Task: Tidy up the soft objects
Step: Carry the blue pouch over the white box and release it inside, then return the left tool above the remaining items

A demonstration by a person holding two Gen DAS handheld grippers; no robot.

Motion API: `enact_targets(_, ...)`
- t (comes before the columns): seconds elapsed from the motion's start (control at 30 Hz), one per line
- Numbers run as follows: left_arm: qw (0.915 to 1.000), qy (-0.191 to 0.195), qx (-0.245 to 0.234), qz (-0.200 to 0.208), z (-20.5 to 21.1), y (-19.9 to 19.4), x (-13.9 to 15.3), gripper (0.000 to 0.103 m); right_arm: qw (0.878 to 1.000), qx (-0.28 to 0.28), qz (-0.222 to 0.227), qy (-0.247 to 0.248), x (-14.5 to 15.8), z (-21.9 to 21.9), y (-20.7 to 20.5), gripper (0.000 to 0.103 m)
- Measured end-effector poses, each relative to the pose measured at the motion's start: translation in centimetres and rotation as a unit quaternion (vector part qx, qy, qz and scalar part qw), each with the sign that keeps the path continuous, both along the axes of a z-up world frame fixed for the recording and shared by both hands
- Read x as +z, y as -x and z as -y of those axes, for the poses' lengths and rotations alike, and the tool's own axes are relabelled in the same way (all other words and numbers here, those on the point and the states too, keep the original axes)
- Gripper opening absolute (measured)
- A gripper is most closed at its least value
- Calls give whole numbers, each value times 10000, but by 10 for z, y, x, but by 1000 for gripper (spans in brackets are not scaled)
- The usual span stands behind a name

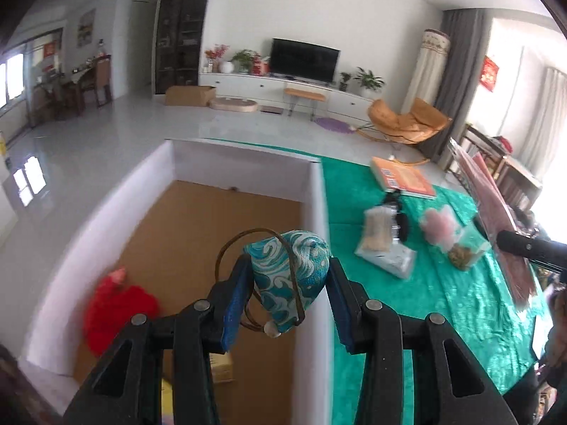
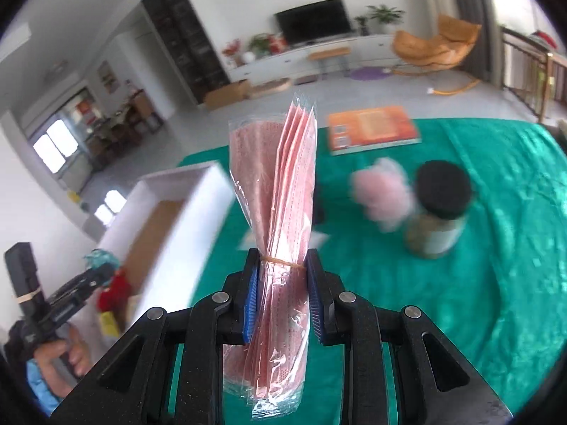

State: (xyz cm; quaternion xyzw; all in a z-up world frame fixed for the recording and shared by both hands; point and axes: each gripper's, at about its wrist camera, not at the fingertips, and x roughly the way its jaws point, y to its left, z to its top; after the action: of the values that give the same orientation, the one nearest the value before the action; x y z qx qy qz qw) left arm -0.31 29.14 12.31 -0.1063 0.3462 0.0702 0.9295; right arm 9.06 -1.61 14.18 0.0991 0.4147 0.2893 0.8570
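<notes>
My left gripper (image 1: pixel 288 278) is shut on a teal wave-patterned fabric pouch (image 1: pixel 292 272) with a brown cord, held above the open white-walled cardboard box (image 1: pixel 315 219). A red soft item (image 1: pixel 118 313) lies in the box's near left corner. My right gripper (image 2: pixel 281 283) is shut on a plastic-wrapped bundle of pink face masks (image 2: pixel 280 191), held upright over the green tablecloth (image 2: pixel 460 283). The bundle also shows at the right of the left wrist view (image 1: pixel 496 209). A pink fluffy item (image 2: pixel 382 191) lies on the cloth beside a black-lidded jar (image 2: pixel 437 209).
An orange book (image 1: pixel 404 177) lies at the far side of the table. A clear packet of beige items (image 1: pixel 381 244) and small black objects (image 1: pixel 400 223) lie mid-table. The box stands at the table's left edge (image 2: pixel 177 191); open floor lies beyond.
</notes>
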Motion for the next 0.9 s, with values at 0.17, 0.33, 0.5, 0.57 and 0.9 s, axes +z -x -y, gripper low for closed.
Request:
enact_targets(0.17, 9907, -531, 1211, -322, -60, 41, -18, 97, 9883, 1320, -289, -708, -12, -128, 35, 46)
enact_targets(0.33, 9887, -453, 1428, -100, -67, 58, -27, 99, 9881, 1411, -116, -601, -31, -142, 45, 70)
enact_targets(0.5, 9982, -120, 580, 92, -5, 43, -26, 99, 9943, 210, 674, 804, -71, -60, 42, 74)
enact_targets(0.57, 9998, 75, -27, 157, 40, 36, -28, 99, 9851, -385, 738, 1502, -100, -16, 36, 74)
enact_targets(0.9, 9767, -124, -1971, -833, 237, -41, -120, 100, 9436, -2227, -181, 2442, -184, 153, 14, 74)
